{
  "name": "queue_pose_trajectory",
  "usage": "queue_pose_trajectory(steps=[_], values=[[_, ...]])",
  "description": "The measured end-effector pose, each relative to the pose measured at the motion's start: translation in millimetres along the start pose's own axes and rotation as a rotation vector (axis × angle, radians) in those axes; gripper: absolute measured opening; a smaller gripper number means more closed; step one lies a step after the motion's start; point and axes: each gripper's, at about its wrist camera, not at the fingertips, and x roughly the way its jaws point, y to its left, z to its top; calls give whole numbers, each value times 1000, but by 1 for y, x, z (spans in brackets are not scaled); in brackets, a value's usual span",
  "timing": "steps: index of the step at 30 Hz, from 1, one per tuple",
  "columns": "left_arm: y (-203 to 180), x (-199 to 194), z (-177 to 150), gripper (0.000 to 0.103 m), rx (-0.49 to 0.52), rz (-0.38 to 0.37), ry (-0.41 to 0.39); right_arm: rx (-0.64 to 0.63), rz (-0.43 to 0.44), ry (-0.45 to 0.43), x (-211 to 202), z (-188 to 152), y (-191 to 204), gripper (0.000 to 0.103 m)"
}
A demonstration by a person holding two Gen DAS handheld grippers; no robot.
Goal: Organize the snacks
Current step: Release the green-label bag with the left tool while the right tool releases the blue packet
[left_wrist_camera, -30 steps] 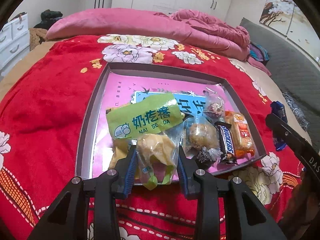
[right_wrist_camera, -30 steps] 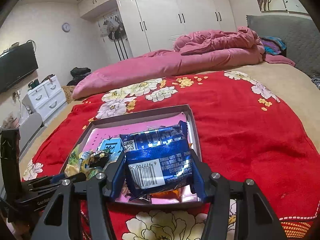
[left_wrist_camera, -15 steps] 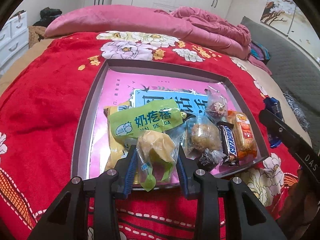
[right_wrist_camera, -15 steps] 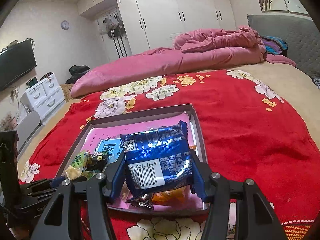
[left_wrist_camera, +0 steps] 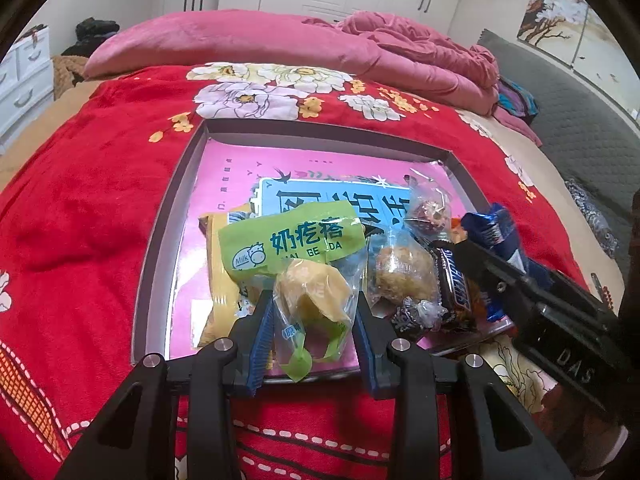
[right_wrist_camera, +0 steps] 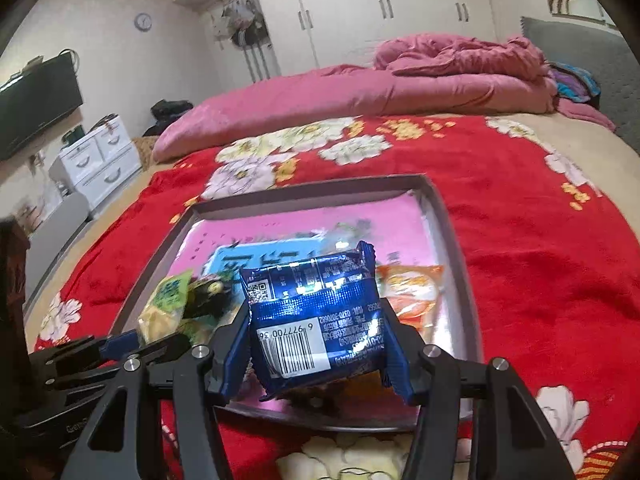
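Tray's (left_wrist_camera: 188,160) far half clear; snacks (left_wrist_camera: 400,276) crowd near edge

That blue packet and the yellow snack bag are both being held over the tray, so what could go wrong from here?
The tray's near end is already crowded, so the blue packet could land on the orange packet or slide over the rim. The left gripper pinches only the thin wrapper of the yellow snack bag, which might slip. The right gripper sits close beside the left one, so the two could bump.

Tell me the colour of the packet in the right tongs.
Shiny dark blue packet with a white barcode patch, clearest in the right wrist view.
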Motion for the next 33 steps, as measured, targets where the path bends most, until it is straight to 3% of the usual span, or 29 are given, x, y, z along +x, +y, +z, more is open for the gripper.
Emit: queue_pose_trajectory(steps=[33], values=[[0,1,0,38,-3,-2,-1,30,-3,65,16,-4,0,63]])
